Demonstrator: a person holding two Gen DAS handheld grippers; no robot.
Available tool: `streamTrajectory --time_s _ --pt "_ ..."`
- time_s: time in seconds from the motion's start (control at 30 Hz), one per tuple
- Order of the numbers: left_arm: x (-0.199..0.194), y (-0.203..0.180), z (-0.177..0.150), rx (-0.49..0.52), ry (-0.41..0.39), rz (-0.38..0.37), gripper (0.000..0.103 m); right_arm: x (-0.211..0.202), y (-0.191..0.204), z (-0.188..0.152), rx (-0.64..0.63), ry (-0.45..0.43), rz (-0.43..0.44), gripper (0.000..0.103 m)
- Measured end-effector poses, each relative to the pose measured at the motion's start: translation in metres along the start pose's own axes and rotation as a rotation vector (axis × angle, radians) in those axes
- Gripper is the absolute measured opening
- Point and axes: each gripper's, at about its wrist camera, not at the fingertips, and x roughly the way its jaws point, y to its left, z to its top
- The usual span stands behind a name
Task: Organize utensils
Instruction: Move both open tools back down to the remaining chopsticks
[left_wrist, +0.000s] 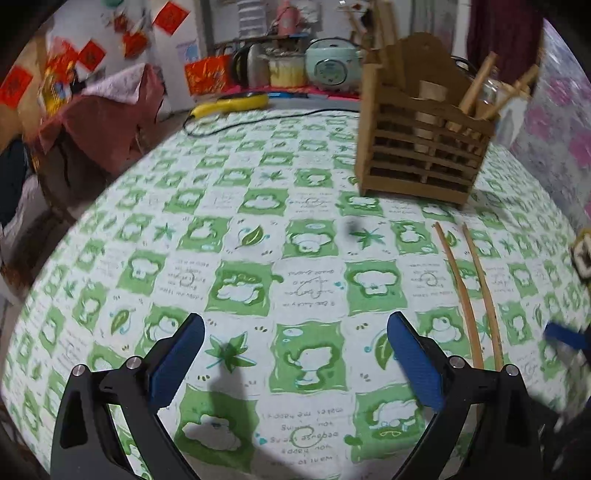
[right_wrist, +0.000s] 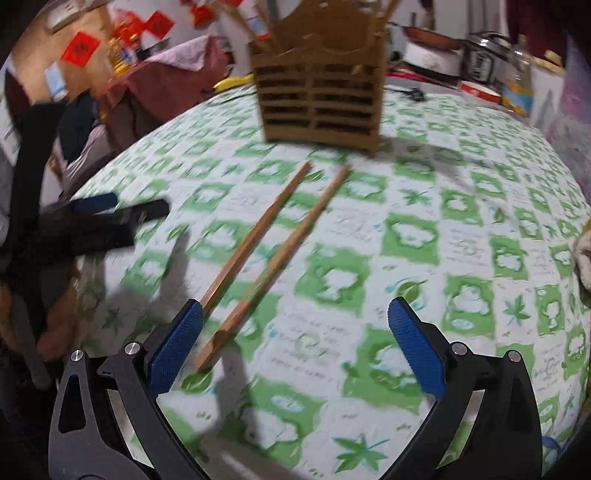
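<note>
Two wooden chopsticks (right_wrist: 255, 254) lie side by side on the green-and-white patterned tablecloth (right_wrist: 424, 240), pointing toward a slatted wooden utensil holder (right_wrist: 319, 96) at the far side. My right gripper (right_wrist: 295, 332) is open and empty, its left pad next to the near ends of the chopsticks. In the left wrist view the chopsticks (left_wrist: 469, 291) lie to the right of my left gripper (left_wrist: 295, 354), which is open and empty above the cloth. The holder (left_wrist: 421, 147) stands far right with several sticks in it. The left gripper also shows in the right wrist view (right_wrist: 103, 218).
A yellow tool (left_wrist: 232, 103) with a black cord, a rice cooker (left_wrist: 330, 66) and a kettle stand at the table's far edge. Pots and a bottle (right_wrist: 517, 81) stand at the far right. Draped cloth (left_wrist: 107, 114) lies beyond the table's left edge.
</note>
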Motion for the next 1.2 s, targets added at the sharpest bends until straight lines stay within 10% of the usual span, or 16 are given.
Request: streamTrajectory --time_s 0.2,0.37,0.57,0.77,0.9,1.03,1.2 --pt "0.004 0.015 0.001 -0.088 0.031 -0.059 0.097 -0.002 0.025 -0.013 -0.160 0.044 -0.112 0.097" --pt "-0.004 0.009 -0.003 -0.050 -0.009 -0.061 0.097 -0.018 -0.012 -0.017 -0.056 -0.026 -0.298 0.095" --pt "-0.041 -0.021 -0.027 0.107 -0.101 -0.175 0.097 -0.052 -0.072 -0.030 0.175 -0.178 -0.071 0.093" --pt "-0.062 -0.079 -0.059 0.324 -0.138 -0.204 0.095 -0.042 -0.083 -0.026 0.255 -0.151 0.006 0.093" --pt "-0.056 -0.111 -0.078 0.460 -0.115 -0.138 0.074 -0.043 -0.091 -0.030 0.294 -0.163 0.053 0.093" --pt "-0.041 -0.105 -0.075 0.437 -0.023 -0.182 0.008 -0.041 -0.095 -0.031 0.318 -0.157 0.083 0.093" --pt "-0.041 -0.066 -0.057 0.303 -0.032 -0.202 0.006 -0.044 -0.084 -0.029 0.252 -0.166 0.059 0.093"
